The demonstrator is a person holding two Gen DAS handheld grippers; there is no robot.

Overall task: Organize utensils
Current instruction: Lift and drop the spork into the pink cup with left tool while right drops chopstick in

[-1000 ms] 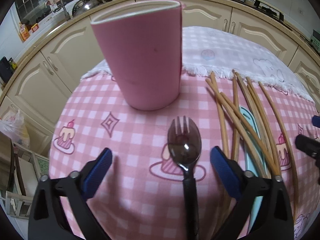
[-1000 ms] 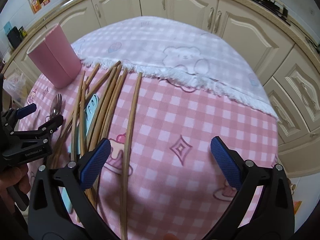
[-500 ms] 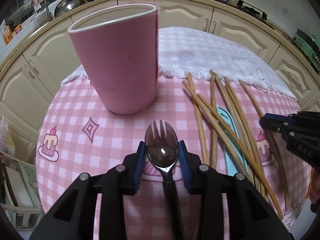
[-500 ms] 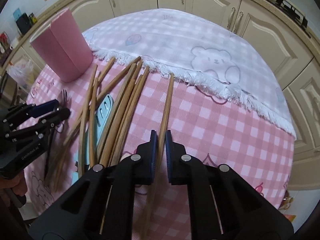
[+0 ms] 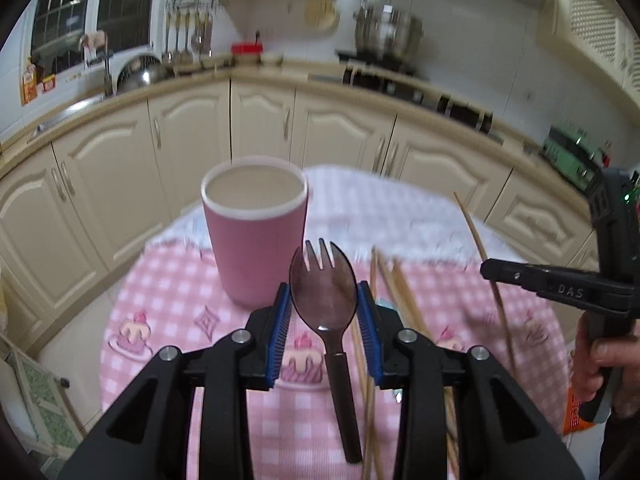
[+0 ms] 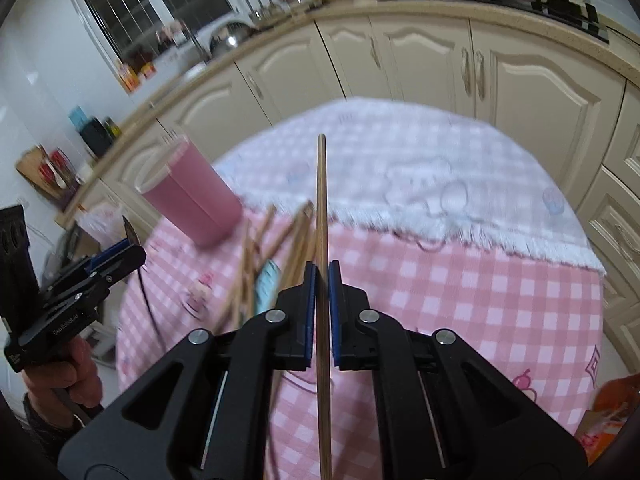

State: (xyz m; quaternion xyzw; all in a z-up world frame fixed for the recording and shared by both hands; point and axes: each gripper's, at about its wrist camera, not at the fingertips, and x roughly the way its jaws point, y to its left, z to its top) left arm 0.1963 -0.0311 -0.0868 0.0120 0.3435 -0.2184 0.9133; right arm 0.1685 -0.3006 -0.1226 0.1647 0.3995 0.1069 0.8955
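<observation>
Nearest, the left tool (image 5: 324, 312) grips a dark spork (image 5: 323, 292) by its bowl, tines up; the right tool (image 6: 322, 300) is clamped on one chopstick (image 6: 321, 208). Below lie loose chopsticks (image 6: 256, 276) on the pink checked table (image 6: 460, 300). Beyond the spork stands the pink cup (image 5: 256, 240), near the table's far edge, with cabinets (image 5: 192, 152) behind.

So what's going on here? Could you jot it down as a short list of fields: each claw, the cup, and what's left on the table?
left claw: shut on the dark spork, lifted off the cloth
right claw: shut on one wooden chopstick, raised
pink cup: upright on the table, looks empty
left on table: more chopsticks lying loosely beside a light blue utensil
tablecloth: pink check
</observation>
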